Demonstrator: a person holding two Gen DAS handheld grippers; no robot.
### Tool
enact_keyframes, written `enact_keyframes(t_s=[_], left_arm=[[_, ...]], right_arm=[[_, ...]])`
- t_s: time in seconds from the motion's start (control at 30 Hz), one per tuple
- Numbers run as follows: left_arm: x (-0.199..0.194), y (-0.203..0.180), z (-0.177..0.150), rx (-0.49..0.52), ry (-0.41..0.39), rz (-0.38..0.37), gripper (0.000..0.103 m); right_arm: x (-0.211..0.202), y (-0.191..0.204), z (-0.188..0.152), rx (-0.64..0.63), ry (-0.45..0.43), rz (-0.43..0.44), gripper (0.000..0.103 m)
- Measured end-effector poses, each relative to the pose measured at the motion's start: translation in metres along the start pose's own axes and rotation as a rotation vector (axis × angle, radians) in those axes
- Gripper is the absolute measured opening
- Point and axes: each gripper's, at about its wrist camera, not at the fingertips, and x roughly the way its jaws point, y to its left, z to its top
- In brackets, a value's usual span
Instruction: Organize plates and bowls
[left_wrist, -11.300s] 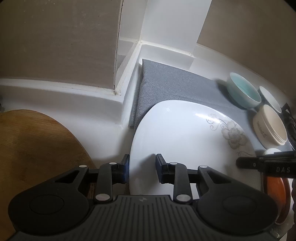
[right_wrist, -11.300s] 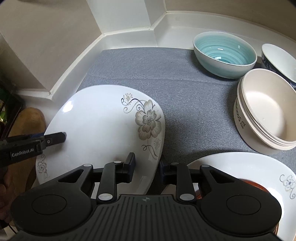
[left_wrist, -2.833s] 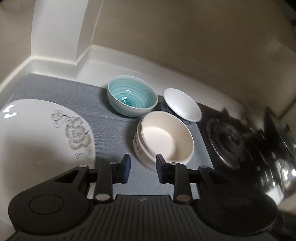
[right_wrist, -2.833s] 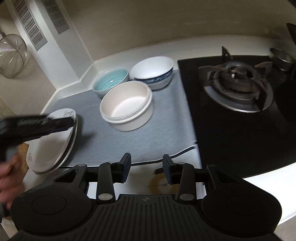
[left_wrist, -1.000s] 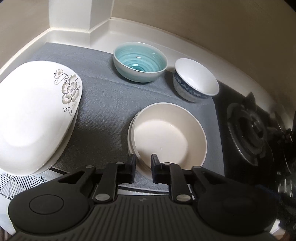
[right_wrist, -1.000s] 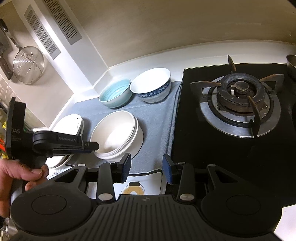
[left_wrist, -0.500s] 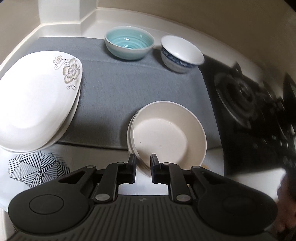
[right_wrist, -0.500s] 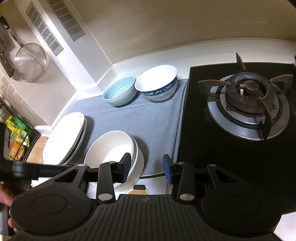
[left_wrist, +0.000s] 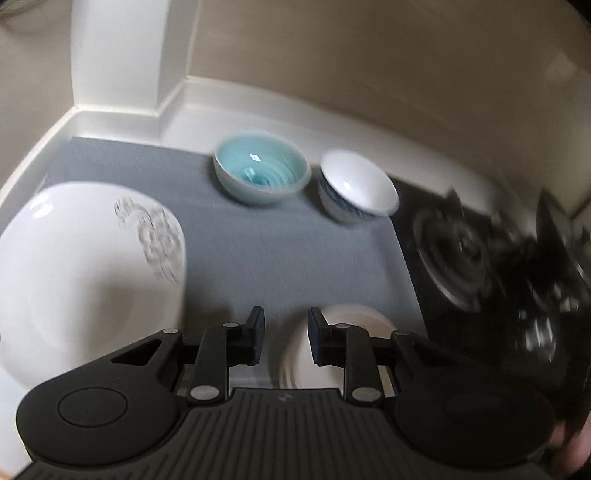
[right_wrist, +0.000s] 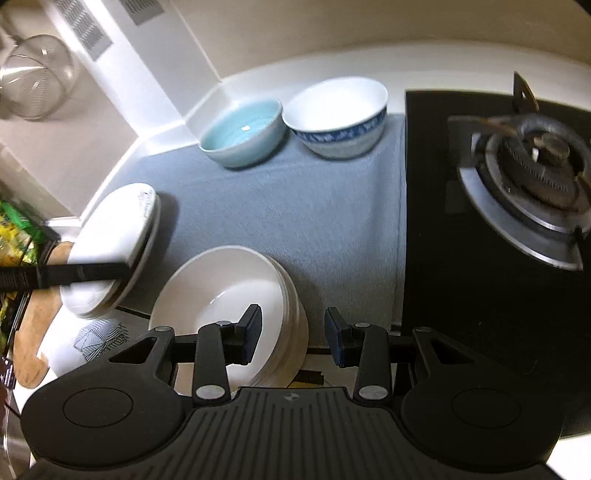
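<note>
A stack of cream bowls (right_wrist: 236, 295) sits at the front edge of the grey mat (right_wrist: 314, 206); it also shows low in the left wrist view (left_wrist: 328, 332). My left gripper (left_wrist: 283, 334) is open and empty just above and left of the stack. My right gripper (right_wrist: 293, 336) is open and empty, its left finger over the stack's near rim. The stacked flowered white plates (left_wrist: 81, 273) lie at the mat's left, and show in the right wrist view (right_wrist: 114, 243). A teal bowl (left_wrist: 262, 177) and a blue-patterned white bowl (left_wrist: 356, 190) stand at the back.
A black gas hob with a burner (right_wrist: 528, 173) borders the mat on the right. A wooden board (right_wrist: 33, 328) and a patterned coaster (right_wrist: 101, 338) lie at the front left. White wall corners close the back. The left wrist view is motion-blurred.
My left gripper has opened, let go of the cream bowl stack's rim and lifted back. The stack now rests at the mat's front edge. My right gripper has come closer over the stack.
</note>
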Motion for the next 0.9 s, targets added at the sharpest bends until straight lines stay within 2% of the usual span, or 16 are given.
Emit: enact_keyframes(t_s=[0.07,0.2,0.47,0.53,0.77,0.8,0.9], left_arm=[[0.008,0.011,0.016,-0.027,-0.004,-0.010,0.028],[0.030,0.031,0.048,-0.059,-0.027,-0.010,0.028],[0.085,0.065,0.108,-0.159,-0.069,0.025,0.029],[0.100,0.072,0.117,-0.179,-0.060,0.034,0.032],[0.140,0.084,0.134,-0.212,-0.020,0.014,0.032],[0.143,0.086,0.134,-0.216,-0.015,0.006,0.031],[0.149,0.088,0.135,-0.206,-0.006,-0.026,0.019]], right_arm=[[0.005,0.004,-0.003,0.012,0.013,-0.024,0.029],[0.008,0.011,-0.009,0.031,0.021,-0.059,0.017],[0.005,0.032,-0.017,0.025,0.055,-0.158,0.019],[-0.002,0.036,-0.020,0.037,0.039,-0.180,0.019],[-0.039,0.045,-0.029,0.109,-0.046,-0.268,0.019],[-0.043,0.046,-0.031,0.120,-0.053,-0.283,0.019],[-0.051,0.049,-0.034,0.144,-0.067,-0.317,0.019]])
